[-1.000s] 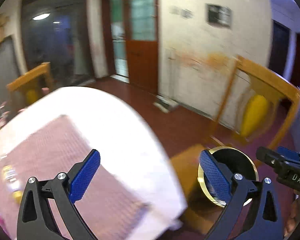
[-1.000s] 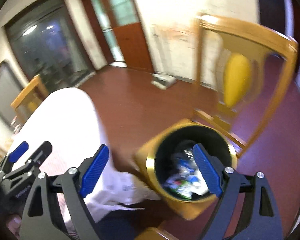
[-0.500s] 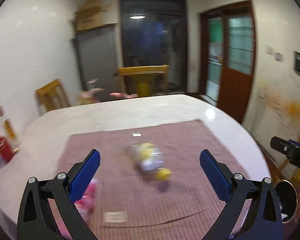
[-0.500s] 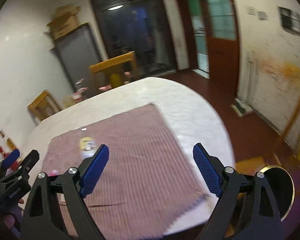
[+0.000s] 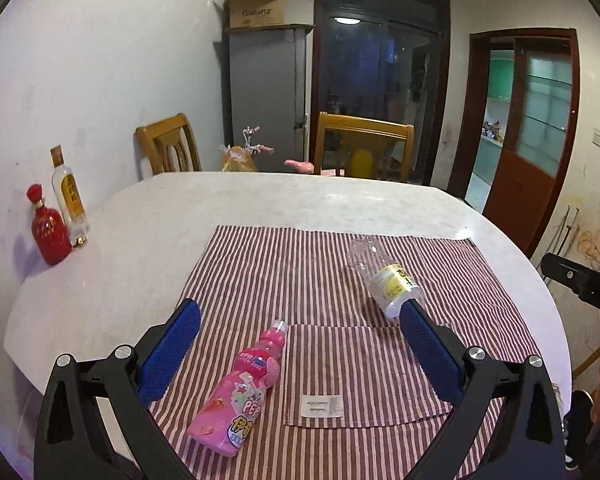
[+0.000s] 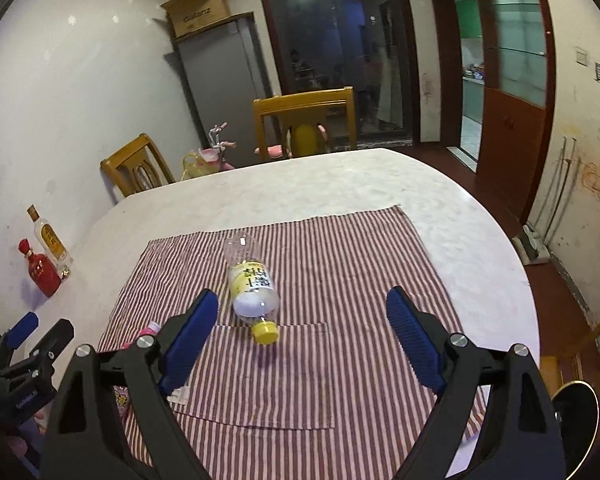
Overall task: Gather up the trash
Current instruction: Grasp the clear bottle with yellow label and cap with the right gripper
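Striped cloth [image 5: 340, 280] on bench [image 5: 140, 240]: pink bottle [image 5: 240, 392] and clear bottle [image 6: 252, 284] lay flat. Both fingers spread wide, empty. Round bottles might roll off if nudged.

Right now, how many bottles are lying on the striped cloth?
2. A pink bottle lies near the cloth's front left, and a clear bottle with a yellow label lies further back to the right. Two more bottles stand upright off the cloth, by the wall.
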The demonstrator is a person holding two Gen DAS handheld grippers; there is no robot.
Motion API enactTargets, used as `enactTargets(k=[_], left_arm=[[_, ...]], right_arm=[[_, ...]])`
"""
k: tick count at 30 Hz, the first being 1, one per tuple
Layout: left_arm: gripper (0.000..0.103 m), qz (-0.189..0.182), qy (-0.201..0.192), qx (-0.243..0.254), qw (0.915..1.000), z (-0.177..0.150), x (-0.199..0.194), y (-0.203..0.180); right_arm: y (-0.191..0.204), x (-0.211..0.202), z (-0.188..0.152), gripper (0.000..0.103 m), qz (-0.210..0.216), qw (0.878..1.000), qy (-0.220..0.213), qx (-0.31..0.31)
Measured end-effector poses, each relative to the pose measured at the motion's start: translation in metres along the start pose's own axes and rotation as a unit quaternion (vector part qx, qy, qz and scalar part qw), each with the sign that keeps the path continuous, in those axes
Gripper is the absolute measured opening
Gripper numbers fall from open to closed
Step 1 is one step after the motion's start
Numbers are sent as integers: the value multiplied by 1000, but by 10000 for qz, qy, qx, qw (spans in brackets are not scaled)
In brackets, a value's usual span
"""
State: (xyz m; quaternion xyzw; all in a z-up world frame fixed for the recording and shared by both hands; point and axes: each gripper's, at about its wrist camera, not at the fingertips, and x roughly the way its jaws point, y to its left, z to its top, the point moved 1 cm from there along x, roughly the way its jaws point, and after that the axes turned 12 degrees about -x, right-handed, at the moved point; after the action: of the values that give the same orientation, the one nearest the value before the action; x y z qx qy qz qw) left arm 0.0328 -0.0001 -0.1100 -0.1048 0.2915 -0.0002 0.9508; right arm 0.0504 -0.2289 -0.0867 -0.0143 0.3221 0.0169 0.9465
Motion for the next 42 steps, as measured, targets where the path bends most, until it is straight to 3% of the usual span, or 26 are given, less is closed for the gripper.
enactTargets(k=[9, 15, 21, 24, 29, 38, 42], left_arm=[[97, 101, -9, -210, 9997, 12, 10, 20], [97, 78, 394, -582, 9975, 9, 31, 49], [97, 208, 501, -557, 9970, 12, 43, 53], [97, 226, 436, -483, 9976, 17, 41, 47], [97, 130, 401, -441, 9981, 21, 39, 41], [97, 128, 372, -375, 9985, 24, 35, 38], [97, 122, 352, -392, 9985, 25, 33, 39]], right_arm=[[53, 88, 21, 86, 641, 9927, 683, -766], [84, 169, 18, 86, 747, 9780, 1472, -1277], [91, 225, 12, 83, 672, 9689, 1945, -1378], [87, 239, 9, 82, 603, 9670, 2050, -1388], [86, 260, 3, 69, 608, 9622, 2257, -1399], [86, 275, -10, 64, 631, 9592, 2395, -1363], [83, 272, -9, 64, 855, 9600, 2394, -1173]])
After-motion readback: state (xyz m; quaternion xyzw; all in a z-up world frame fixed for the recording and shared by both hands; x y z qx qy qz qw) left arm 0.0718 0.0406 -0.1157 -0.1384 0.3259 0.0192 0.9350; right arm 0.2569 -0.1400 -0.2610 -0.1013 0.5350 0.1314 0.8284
